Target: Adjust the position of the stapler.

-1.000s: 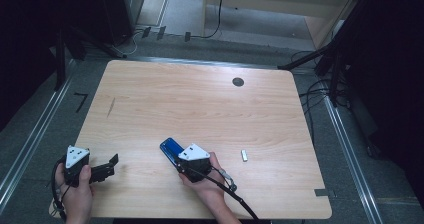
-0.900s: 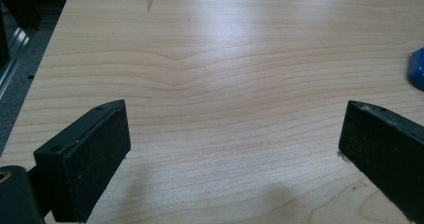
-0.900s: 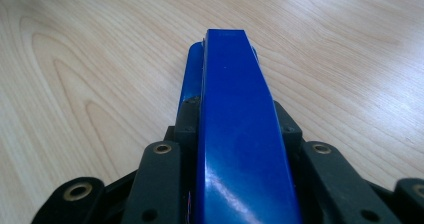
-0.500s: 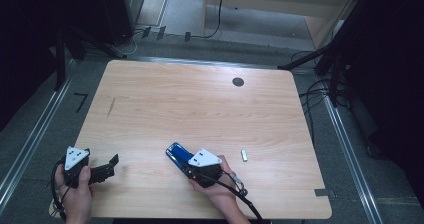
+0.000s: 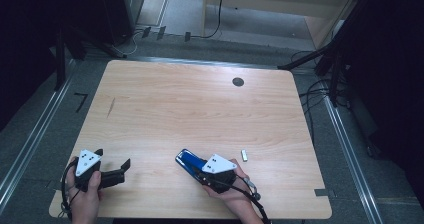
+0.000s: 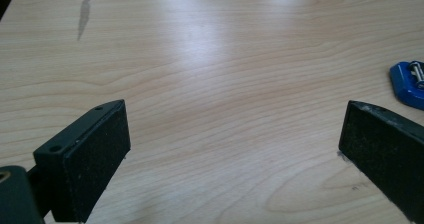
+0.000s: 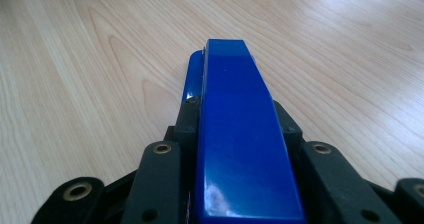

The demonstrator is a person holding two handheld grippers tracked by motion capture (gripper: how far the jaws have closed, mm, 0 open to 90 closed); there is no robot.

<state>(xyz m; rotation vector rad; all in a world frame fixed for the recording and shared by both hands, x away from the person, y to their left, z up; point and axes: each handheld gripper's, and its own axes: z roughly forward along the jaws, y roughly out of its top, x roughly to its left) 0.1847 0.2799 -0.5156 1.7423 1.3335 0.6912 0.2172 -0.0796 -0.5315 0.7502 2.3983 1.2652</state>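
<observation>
My left gripper [image 5: 116,170] sits at the near left corner of the counter [image 5: 200,109], in my left hand [image 5: 85,196], grey three-cornered plate on top. Its fingers [image 6: 95,154] stand wide apart with nothing between them, only bare wood grain. They point toward the middle of the counter. In the left gripper view a dark streak [image 6: 83,16] marks the wood far ahead on the left, and the blue stapler [image 6: 409,81] pokes in at the right edge, a metal part visible on its nose.

Moving right: the blue stapler [image 5: 191,162] is near the front edge, about the middle of the counter, lying at a slant with its nose toward the far left. My right gripper [image 5: 204,173] is clamped on its rear end, my right hand [image 5: 232,194] behind it, cable trailing off toward the front edge. In the right gripper view the fingers [image 7: 187,116] press on both sides of the stapler body, glossy blue top [image 7: 240,134] running straight ahead between them, base showing just under the nose. Cannot tell whether the stapler rests on the counter or is lifted slightly.

Further right: a small pale block [image 5: 244,155] lies on the wood just beside my right hand, apart from the stapler. Far side, right of centre: a dark round hole [image 5: 238,81] in the counter.
</observation>
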